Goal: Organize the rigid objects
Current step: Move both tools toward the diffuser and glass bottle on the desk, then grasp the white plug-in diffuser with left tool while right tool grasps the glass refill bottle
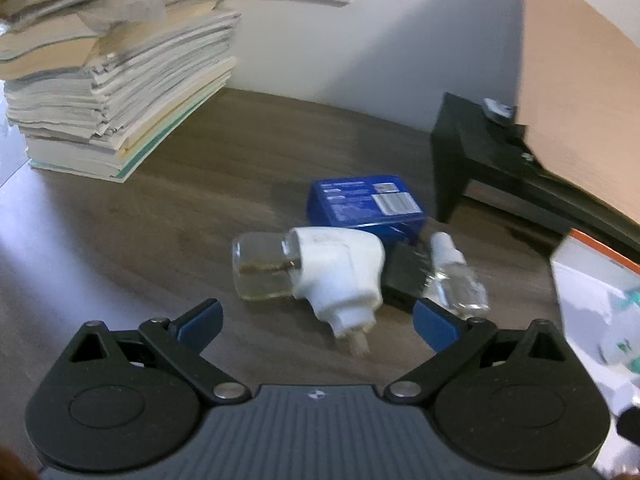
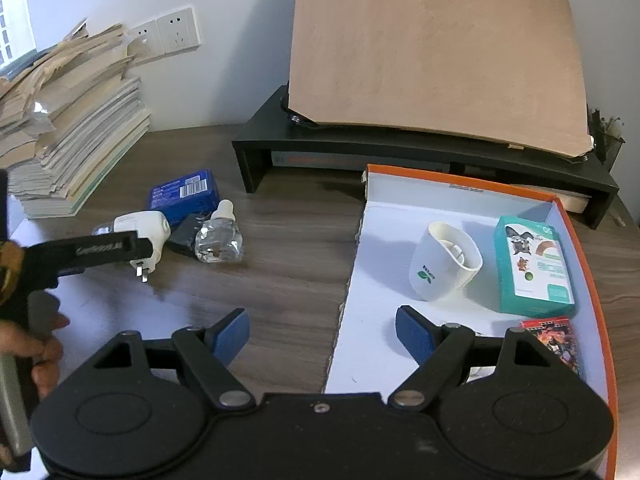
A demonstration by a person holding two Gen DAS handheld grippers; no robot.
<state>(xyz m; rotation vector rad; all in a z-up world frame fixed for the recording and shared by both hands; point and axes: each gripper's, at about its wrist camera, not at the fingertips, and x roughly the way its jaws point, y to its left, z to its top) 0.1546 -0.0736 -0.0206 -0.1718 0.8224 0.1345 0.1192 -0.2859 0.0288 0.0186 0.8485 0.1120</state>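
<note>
Dark wood-grain desk (image 2: 288, 264) runs up to a white wall with sockets (image 2: 178, 32). On the black riser (image 2: 256, 152) at the back, a tilted pale wooden board (image 2: 436, 48) covers most of the top, so whatever lies under it is hidden. On the left stands a ragged stack of books and papers (image 2: 76, 136), its upper part cut off and smeared in the left wrist view. An orange-edged box lid (image 2: 584, 240), white inside and cut off at the frame's lower right, holds a white cup-shaped unit (image 2: 444, 268), a teal carton (image 2: 534, 266) and a small red pack (image 2: 554, 338), partly hidden behind the right gripper.

Left of that lid, the loose items huddle on the bare desk: a blue box (image 1: 362, 204), and just in front of it a white plug-in vaporizer (image 1: 336, 276) lying on its side with a glass bottle (image 1: 262, 266) of yellowish liquid attached. A small black object (image 1: 404, 276), perhaps an adapter, is wedged between the vaporizer and a clear refill bottle (image 1: 456, 284), too blurred to name.

The left gripper (image 1: 318, 322) hangs over this cluster, fingers spread wide and empty, the vaporizer's prongs between them. A hand (image 2: 34, 354) grips its handle, whose black body crosses in front of the vaporizer. The right gripper (image 2: 322, 334) straddles the lid's near wall, fingers wide apart, holding nothing.
</note>
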